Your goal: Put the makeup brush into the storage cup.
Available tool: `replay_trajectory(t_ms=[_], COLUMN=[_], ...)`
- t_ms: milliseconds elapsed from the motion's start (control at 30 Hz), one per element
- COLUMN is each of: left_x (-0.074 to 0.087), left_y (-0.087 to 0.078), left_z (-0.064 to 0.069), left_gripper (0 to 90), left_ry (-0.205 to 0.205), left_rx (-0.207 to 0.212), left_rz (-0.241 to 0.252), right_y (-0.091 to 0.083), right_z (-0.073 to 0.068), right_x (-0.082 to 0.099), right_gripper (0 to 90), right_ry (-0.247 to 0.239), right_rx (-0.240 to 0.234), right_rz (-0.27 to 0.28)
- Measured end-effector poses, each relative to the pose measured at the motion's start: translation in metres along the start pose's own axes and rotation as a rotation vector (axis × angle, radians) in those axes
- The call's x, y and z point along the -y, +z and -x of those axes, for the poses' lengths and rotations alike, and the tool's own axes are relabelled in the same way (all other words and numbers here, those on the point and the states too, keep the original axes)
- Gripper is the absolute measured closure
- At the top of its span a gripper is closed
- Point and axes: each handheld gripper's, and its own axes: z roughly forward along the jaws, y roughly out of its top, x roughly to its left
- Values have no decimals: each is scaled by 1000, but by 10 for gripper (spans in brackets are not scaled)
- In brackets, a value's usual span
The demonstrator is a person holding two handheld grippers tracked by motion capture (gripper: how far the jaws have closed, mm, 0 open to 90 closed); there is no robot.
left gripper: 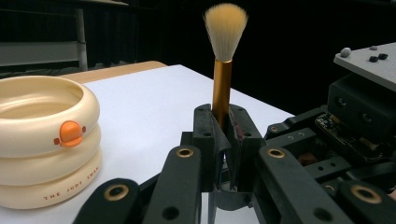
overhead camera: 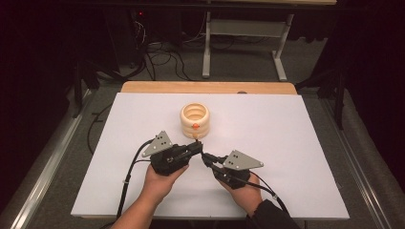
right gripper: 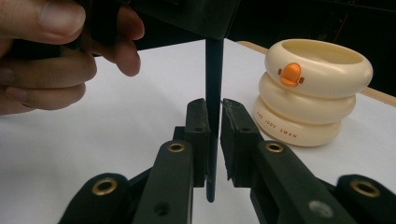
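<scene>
White table (overhead camera: 296,143), both grippers meeting, brush (left gripper: 224,70) clamped

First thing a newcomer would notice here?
The cream ringed holder with an orange duck bill, standing mid-table on the white sheet, apart from both grippers. Just in front of it, the left gripper is shut on a makeup brush, bristles up, while the right gripper clamps its dark handle end.
</scene>
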Motion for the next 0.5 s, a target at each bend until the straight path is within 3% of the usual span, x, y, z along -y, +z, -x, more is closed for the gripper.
replay_trajectory(t_ms=[500], left_x=[0], left_y=[0], left_z=[0], left_gripper=[836], left_ry=[6], left_rx=[-12], left_rz=[2], right_y=[1], right_z=[-1], right_x=[-1], right_gripper=[625], right_ry=[19], right_rx=[-5], right_rz=[5])
